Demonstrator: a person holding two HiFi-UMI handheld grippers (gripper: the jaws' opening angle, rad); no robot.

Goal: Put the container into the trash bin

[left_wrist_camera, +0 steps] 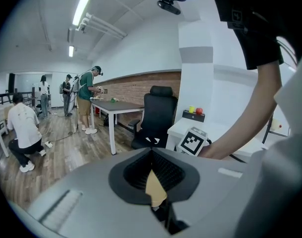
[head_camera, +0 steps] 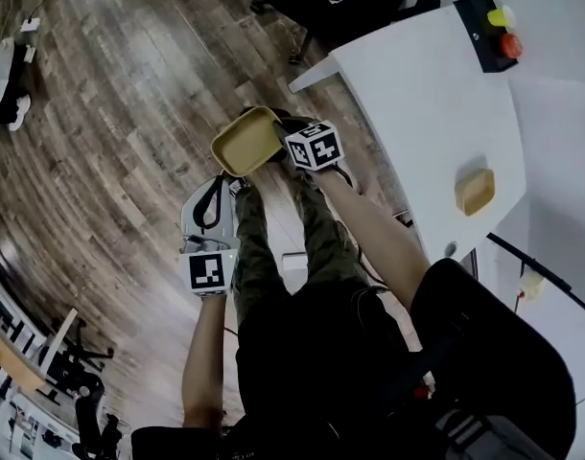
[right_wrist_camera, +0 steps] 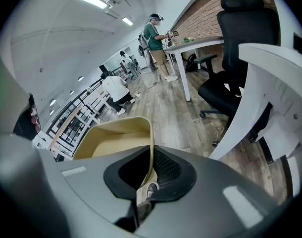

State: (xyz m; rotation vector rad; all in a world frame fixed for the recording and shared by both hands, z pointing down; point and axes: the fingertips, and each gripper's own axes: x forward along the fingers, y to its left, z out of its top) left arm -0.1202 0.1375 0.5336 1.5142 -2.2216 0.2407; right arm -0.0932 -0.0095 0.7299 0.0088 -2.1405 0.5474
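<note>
the container (head_camera: 246,142) — a thin tan tray, likely light, slightly bendy — hangs above the wood floor (head_camera: 129,113). the right gripper (right_wrist_camera: 150,175) is clamped on 1 rim wall; the left gripper (left_wrist_camera: 155,185) is closed on a tan edge, seemingly another part of its rim. rim grips suit it; squeeze gently.

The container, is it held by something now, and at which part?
The right claw grips the container by its side wall; the left claw pinches another edge.
</note>
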